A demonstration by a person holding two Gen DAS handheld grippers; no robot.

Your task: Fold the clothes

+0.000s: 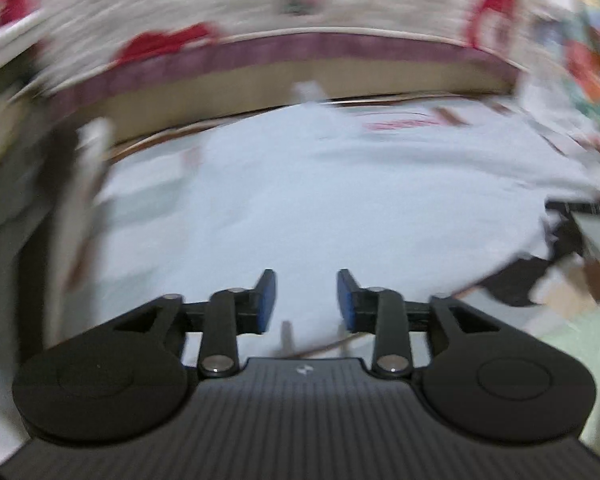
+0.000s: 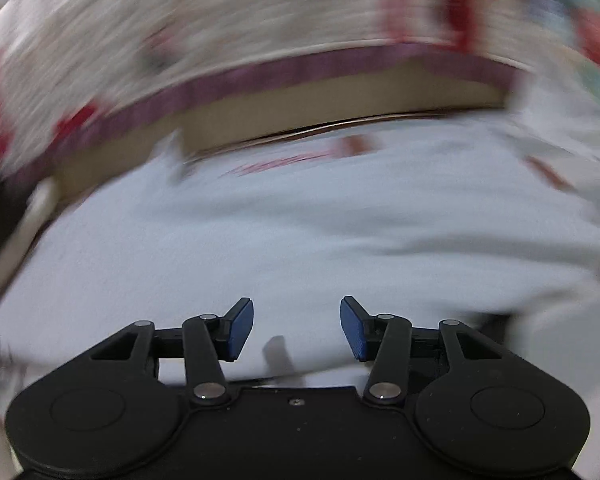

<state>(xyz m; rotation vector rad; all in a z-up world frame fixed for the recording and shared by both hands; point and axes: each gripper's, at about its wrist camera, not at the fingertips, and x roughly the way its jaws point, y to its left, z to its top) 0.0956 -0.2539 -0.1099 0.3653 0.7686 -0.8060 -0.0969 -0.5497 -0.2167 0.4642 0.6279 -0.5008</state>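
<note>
Broadly, a bed with a patterned cover [image 1: 180,4] in white and red fills the back of both views, with a purple band and a tan side panel [image 1: 300,80] below it; all of this is smeared by motion blur. Below that lies the white garment [image 1: 300,208], spread over a surface I cannot make out, and it takes up most of the middle of each view. It carries red lettering [image 1: 400,124] near its far edge, just beside the tan panel.

Judging by its soft folds and low ridges, the garment is light, limp cloth that will sag and drag rather than hold shape. Pinching a hem or corner at the edge looks best, one tool to each side, so the fold comes over evenly. The flat middle offers little to catch.

Its long axis seems to run across the views, left to right, with the lettered part on the far side; which end is the collar I cannot tell through the blur.

The left tool [image 1: 306,300] hangs above the near part of the cloth, pads apart with nothing between them. The right tool [image 2: 297,328] is likewise released and empty, spread a little wider.
</note>
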